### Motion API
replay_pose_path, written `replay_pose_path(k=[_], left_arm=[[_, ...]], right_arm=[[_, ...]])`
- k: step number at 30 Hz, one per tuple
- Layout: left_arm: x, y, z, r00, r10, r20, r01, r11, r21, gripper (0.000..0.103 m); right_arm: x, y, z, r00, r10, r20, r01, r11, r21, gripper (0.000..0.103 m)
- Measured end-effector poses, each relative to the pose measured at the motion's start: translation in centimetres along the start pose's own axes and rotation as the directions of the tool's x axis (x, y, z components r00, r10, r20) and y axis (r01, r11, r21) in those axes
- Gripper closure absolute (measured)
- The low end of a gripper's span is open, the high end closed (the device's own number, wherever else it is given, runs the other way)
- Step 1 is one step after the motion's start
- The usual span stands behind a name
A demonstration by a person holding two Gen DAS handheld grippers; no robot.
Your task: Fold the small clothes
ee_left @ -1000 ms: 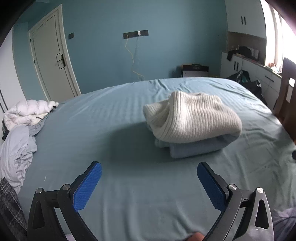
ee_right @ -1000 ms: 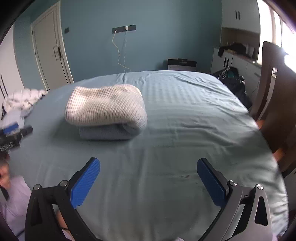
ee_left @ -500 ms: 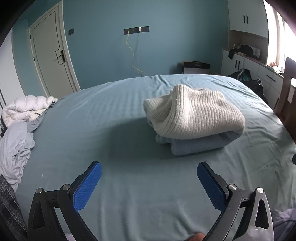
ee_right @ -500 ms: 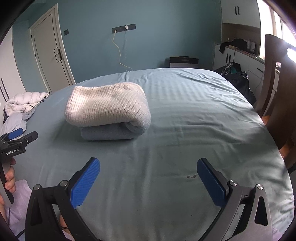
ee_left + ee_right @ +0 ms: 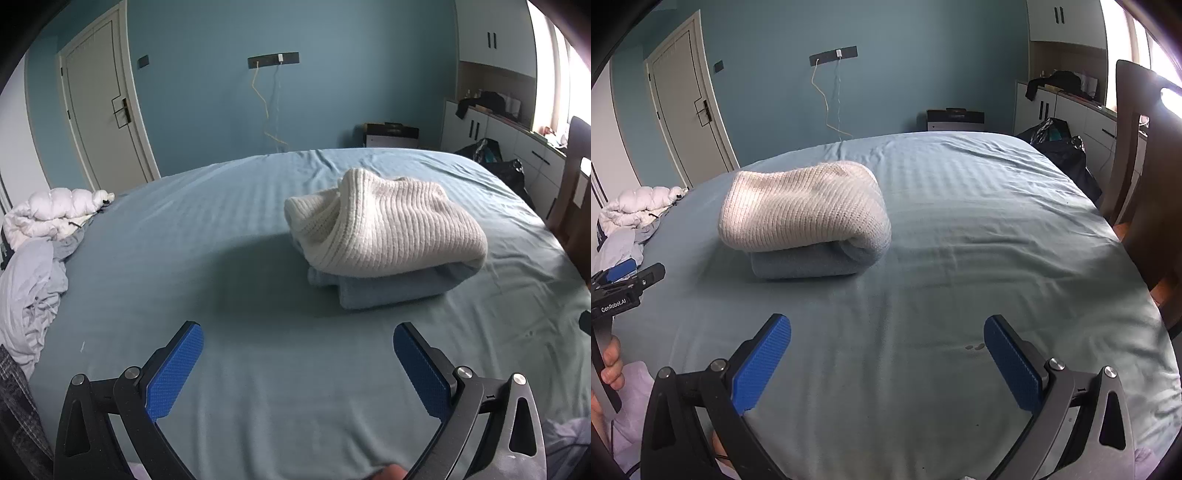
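A folded cream knit sweater [image 5: 388, 229] [image 5: 801, 210] lies on top of a folded light-blue garment [image 5: 391, 288] [image 5: 805, 262] in the middle of the blue bed [image 5: 258, 369] [image 5: 960, 258]. My left gripper [image 5: 297, 365] hovers open over bare sheet, short of the stack, with nothing between its fingers. Further back over the near part of the bed, my right gripper [image 5: 886, 362] also stands open and empty. The right wrist view catches the left gripper's tip at the left edge, held by a hand [image 5: 611, 365].
A heap of unfolded pale clothes [image 5: 29, 273] and a white puffy jacket [image 5: 51, 214] lie at the bed's left edge. A wooden chair [image 5: 1145, 166] stands by the right side. A door, cabinets and dark bags are beyond the bed.
Both grippers have pulled back and risen slightly, so the stack sits a little farther off. Both stay open. The stack has not moved.
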State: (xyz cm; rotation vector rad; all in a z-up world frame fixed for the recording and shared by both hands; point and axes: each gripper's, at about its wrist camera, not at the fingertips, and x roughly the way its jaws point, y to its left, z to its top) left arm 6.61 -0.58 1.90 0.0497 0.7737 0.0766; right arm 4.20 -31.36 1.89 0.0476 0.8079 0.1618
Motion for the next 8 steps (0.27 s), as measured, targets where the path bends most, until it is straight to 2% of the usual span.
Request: replay_pose_path(k=[8], left_arm=[[0.29, 0.25, -0.14, 1.0, -0.018, -0.014, 0.017, 1.0, -0.022, 0.0]], right_arm=[[0.14, 0.97, -0.4, 1.0, -0.025, 0.0, 0.025, 0.999, -0.037, 0.001]])
